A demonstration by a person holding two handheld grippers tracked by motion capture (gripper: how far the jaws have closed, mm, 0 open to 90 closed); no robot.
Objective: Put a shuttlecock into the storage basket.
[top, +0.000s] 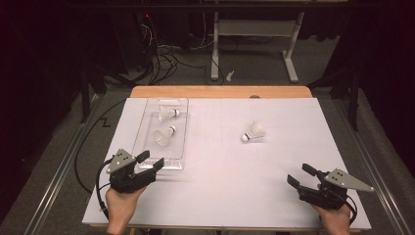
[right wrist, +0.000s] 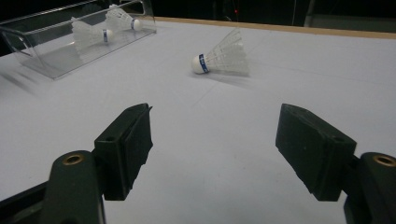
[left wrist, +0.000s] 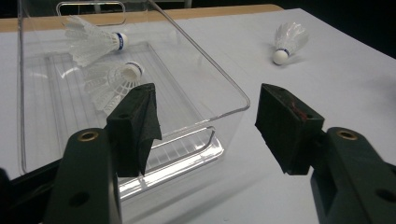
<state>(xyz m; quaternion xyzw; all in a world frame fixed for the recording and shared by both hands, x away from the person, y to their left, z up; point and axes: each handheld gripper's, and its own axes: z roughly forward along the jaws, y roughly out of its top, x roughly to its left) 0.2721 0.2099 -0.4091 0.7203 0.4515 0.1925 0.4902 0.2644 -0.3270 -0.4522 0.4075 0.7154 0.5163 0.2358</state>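
A clear plastic tray (top: pixel 147 115) lies at the table's left, and inside it rest two white shuttlecocks (top: pixel 168 114) (top: pixel 164 135). A third shuttlecock (top: pixel 253 132) lies on its side on the white sheet, right of centre. My left gripper (top: pixel 150 160) hovers at the tray's near end, open, nothing between its jaws. In the left gripper view the tray's near wall (left wrist: pixel 219 119) stands just ahead of the left gripper (left wrist: pixel 205 126). My right gripper (top: pixel 300 175) rests open near the front right; in its own view the right gripper (right wrist: pixel 212 147) faces the loose shuttlecock (right wrist: pixel 222 58).
The white sheet (top: pixel 220 176) covers the table up to a wooden strip (top: pixel 220 91) along the far edge. Beyond it are a dark floor with cables (top: pixel 161 58) and a white desk frame (top: pixel 254 44).
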